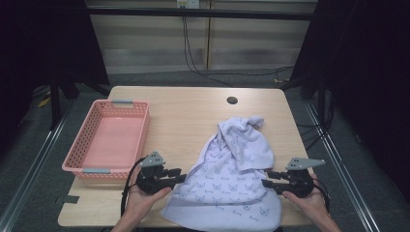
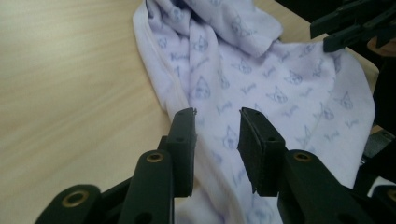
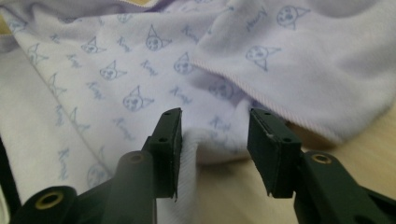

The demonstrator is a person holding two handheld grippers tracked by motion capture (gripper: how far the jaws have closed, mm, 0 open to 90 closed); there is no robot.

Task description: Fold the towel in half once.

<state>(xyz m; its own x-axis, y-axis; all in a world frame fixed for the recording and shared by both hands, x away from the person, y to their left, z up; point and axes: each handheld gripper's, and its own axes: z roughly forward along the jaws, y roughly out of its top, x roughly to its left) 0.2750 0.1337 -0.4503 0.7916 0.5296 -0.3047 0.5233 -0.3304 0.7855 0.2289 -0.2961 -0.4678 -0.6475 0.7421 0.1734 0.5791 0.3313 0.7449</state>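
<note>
A lilac towel [image 1: 232, 169] printed with small cat faces lies crumpled on the right half of the wooden table [image 1: 183, 111], its far end bunched up. My left gripper [image 1: 181, 175] sits at the towel's left edge, jaws apart. In the left gripper view the towel [image 2: 261, 79] lies under and beyond my open left gripper [image 2: 217, 114], with nothing pinched. My right gripper [image 1: 265, 178] is at the towel's right edge. In the right gripper view a folded towel edge [image 3: 201, 144] lies between the jaws of my right gripper [image 3: 215, 116], which stand apart and do not press on it.
A pink plastic basket [image 1: 80, 140] stands empty on the table's left side. A round cable hole [image 1: 232, 100] is near the far edge. Dark curtains and floor rails flank the table. The other gripper [image 2: 350, 23] shows at the top right of the left gripper view.
</note>
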